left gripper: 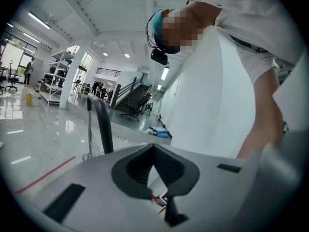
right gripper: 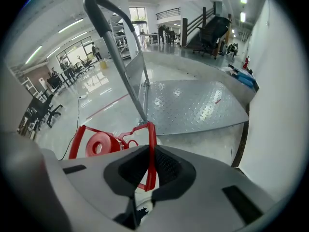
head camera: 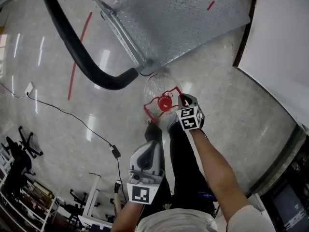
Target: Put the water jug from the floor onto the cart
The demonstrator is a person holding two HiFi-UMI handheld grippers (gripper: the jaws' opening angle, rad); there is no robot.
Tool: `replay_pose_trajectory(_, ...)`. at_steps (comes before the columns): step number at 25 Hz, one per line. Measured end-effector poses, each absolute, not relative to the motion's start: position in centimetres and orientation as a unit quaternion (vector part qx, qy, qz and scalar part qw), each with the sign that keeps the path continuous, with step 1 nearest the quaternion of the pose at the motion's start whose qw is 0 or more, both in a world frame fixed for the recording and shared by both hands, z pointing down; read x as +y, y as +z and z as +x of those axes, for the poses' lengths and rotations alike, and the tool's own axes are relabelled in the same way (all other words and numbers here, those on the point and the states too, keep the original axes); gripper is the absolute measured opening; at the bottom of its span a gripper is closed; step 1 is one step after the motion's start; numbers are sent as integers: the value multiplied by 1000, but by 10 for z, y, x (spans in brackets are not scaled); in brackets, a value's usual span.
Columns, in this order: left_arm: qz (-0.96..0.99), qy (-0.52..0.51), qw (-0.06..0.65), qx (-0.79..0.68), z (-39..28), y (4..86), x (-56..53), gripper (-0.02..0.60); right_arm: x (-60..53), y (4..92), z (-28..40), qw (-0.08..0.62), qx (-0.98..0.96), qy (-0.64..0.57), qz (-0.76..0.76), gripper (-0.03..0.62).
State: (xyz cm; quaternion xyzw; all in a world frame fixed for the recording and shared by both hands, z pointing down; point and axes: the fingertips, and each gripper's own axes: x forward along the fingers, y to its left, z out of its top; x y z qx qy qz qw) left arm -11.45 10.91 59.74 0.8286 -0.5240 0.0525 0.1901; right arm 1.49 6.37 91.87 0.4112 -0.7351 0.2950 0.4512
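We hold left tongs [left gripper: 155, 176] narrow, sliver of red handle [right gripper: 152, 131] between; right tongs [right gripper: 150, 166] clamped on handle bar. Water jug [head camera: 157, 87] — clear, red cap [right gripper: 100, 144] on — stands on floor [head camera: 58, 129], just beside cart [head camera: 183, 18] deck.

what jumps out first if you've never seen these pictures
The bright red handle and cap of the clear water jug, standing on the glossy floor at the middle of the head view, draw the eye first. The right gripper is shut on that handle. Just beyond lies the cart's steel deck, its thick black push bar arcing at upper left.
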Motion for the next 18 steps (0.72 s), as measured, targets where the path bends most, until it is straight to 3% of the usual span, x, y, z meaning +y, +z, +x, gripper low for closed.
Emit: replay_pose_trajectory(18, 839, 49, 178, -511, -74, 578, 110, 3, 93, 869, 65, 425, -724, 295, 455, 26)
